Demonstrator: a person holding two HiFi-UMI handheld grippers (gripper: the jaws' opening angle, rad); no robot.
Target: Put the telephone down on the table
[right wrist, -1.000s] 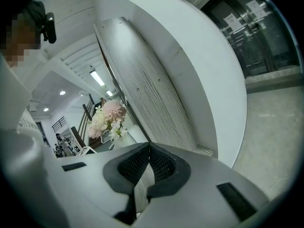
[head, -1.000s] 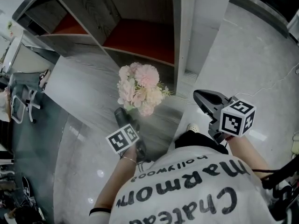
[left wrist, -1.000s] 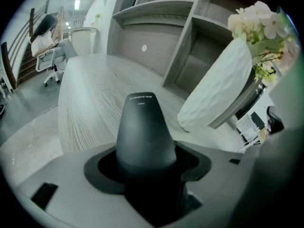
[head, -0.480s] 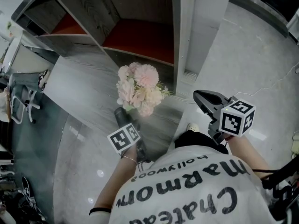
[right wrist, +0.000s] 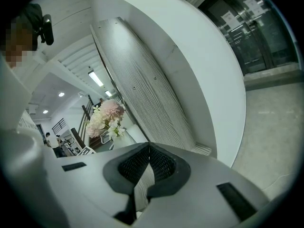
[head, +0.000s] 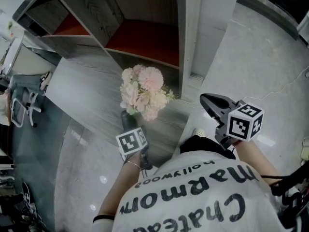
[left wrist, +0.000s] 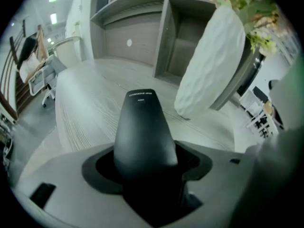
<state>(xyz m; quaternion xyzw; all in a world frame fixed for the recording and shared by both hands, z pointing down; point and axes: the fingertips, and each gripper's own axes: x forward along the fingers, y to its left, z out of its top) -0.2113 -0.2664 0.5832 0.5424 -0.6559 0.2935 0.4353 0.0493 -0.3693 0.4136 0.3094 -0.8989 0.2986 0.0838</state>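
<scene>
Head view lays it out from the top: a big grey shelf unit at the back, the wood-grain table running out in front of it, and a white vase of pale pink flowers standing on the table near the person. The left gripper is over the table just beside the vase's base, and its own view shows the jaws clamped on the telephone, a black handset that sticks out forward between them over the tabletop. Whether it's touching the wood yet is hard to call from these angles; it looks like it's just above it. The right gripper hangs well off to the right, past the table edge, jaws pressed together with nothing in them. On handling: the handset looks like hard, smooth plastic, so probably light and stiff, no flex to worry about, but that glossy skin and the tapered shape mean it could squirt forward out of a pinch. The hold looks to be on the wider rear part, which seems the sensible spot, since the narrow tip would give the jaws less to bite on. It's likely not fragile as such, though a drop onto the table wouldn't do it any favours, and the vase sitting so close is the thing to not bump.
</scene>
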